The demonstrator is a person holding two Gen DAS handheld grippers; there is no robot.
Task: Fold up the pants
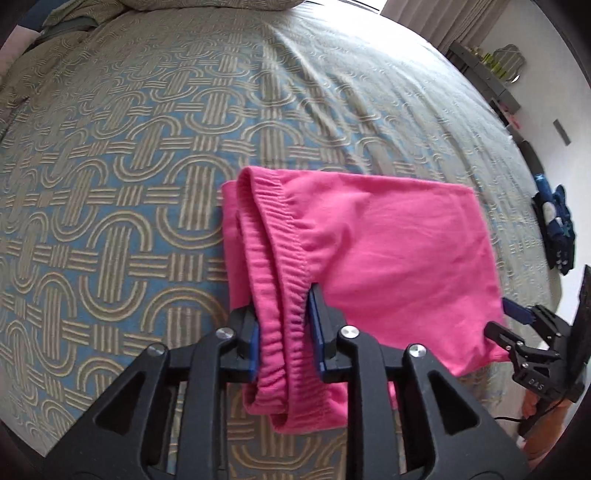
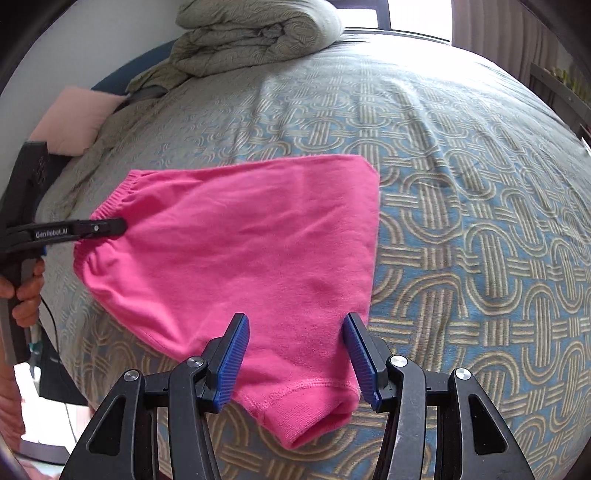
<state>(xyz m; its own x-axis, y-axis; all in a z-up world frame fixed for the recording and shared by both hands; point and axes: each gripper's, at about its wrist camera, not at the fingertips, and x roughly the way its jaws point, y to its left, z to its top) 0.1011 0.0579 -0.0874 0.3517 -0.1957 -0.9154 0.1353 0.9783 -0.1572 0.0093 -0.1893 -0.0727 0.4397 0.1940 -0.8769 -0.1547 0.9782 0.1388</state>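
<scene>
Blue pads of the left gripper (image 1: pixel 282 325), low in the frame's centre, pinch the gathered elastic waistband (image 1: pixel 273 258) of the pink pants (image 1: pixel 388 251) between them. Folded into a compact block, the pants lie on the patterned bedspread (image 1: pixel 129 166) and fill the middle and right of the left wrist view. At the lower right edge of that view, the right gripper (image 1: pixel 511 325) sits at the pants' far corner.

From the right wrist view, the right gripper (image 2: pixel 295 354) stands with its fingers spread wide, the hem end of the pants (image 2: pixel 240 251) lying between them untouched by either pad. Further up, at mid-left, the left gripper (image 2: pixel 118 226) reaches in from the frame edge and grips the waistband (image 2: pixel 110 201). Beyond the pants the bedspread (image 2: pixel 461 203) runs toward a rolled grey-green quilt (image 2: pixel 255 33) at the top centre and a pale pink pillow (image 2: pixel 74 118) at upper left.
</scene>
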